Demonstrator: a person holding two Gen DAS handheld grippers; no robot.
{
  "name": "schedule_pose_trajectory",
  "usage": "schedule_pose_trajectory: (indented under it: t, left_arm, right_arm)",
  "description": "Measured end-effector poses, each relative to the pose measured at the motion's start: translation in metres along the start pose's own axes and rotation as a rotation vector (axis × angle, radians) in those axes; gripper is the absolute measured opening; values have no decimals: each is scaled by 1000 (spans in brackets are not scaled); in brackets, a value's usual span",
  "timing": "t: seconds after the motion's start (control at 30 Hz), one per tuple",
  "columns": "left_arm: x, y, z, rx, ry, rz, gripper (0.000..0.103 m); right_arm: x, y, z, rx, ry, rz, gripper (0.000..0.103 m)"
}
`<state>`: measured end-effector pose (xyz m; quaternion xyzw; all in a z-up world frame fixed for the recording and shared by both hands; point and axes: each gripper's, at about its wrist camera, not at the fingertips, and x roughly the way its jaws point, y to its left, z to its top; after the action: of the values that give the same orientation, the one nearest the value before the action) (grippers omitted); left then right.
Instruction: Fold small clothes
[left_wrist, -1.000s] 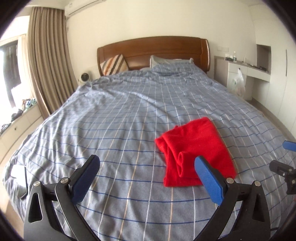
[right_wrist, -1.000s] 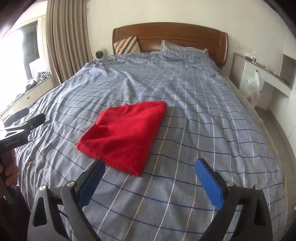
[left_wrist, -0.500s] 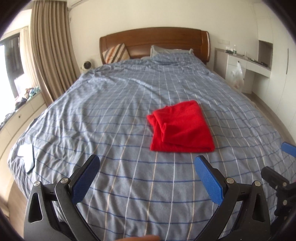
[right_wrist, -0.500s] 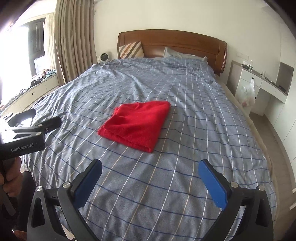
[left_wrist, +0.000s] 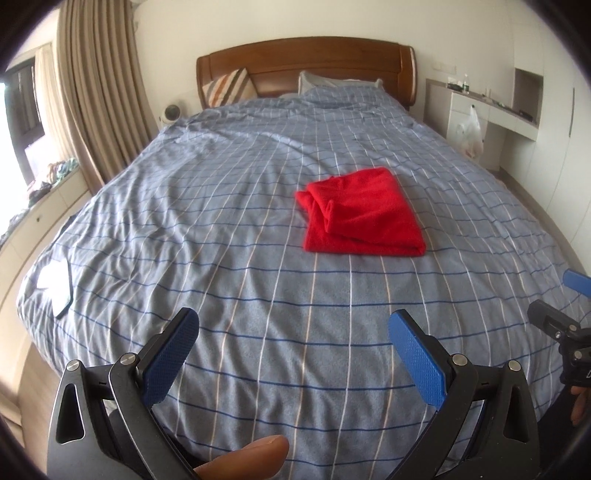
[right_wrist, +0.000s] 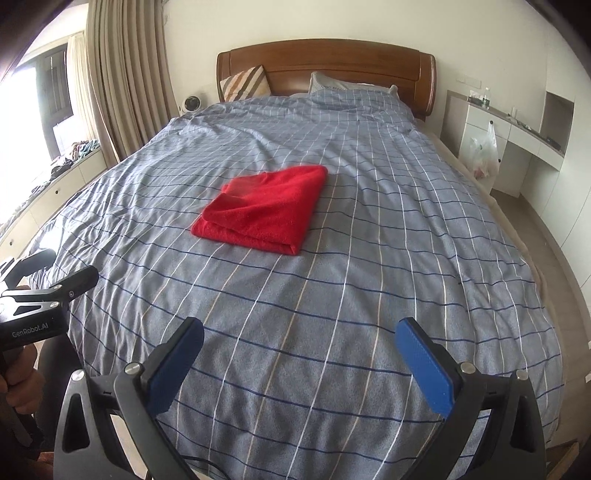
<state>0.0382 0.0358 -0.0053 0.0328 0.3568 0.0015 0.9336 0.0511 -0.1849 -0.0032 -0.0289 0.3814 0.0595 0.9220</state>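
Note:
A red cloth (left_wrist: 364, 212) lies folded into a rough rectangle on the blue checked bedspread (left_wrist: 229, 206), mid-bed; it also shows in the right wrist view (right_wrist: 264, 208). My left gripper (left_wrist: 293, 334) is open and empty, held over the foot of the bed, well short of the cloth. My right gripper (right_wrist: 301, 341) is open and empty, also back near the foot of the bed. Each gripper shows at the edge of the other's view: the right one (left_wrist: 561, 317), the left one (right_wrist: 44, 291).
A wooden headboard (left_wrist: 306, 61) and pillows (left_wrist: 229, 86) stand at the far end. Curtains (left_wrist: 96, 92) and a low cabinet run along the left. A white desk with a plastic bag (left_wrist: 471, 133) is on the right. A white and dark item (left_wrist: 57, 284) lies on the bed's left corner.
Both grippers have drawn back from the red cloth toward the foot of the bed, so the cloth looks smaller and farther. Both stayed open. The cloth has not moved.

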Motion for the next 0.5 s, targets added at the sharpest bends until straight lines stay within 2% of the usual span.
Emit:
schedule_pose_trajectory:
  t: [0.33,0.5]
  left_arm:
    - [-8,3,5,-39,0,8,103]
    - [-11,2,5,-27,16,18,103]
  right_arm:
    - [-28,15,19,-14,-53,15,102]
    - [-22,20,18,-34,-27,28,102]
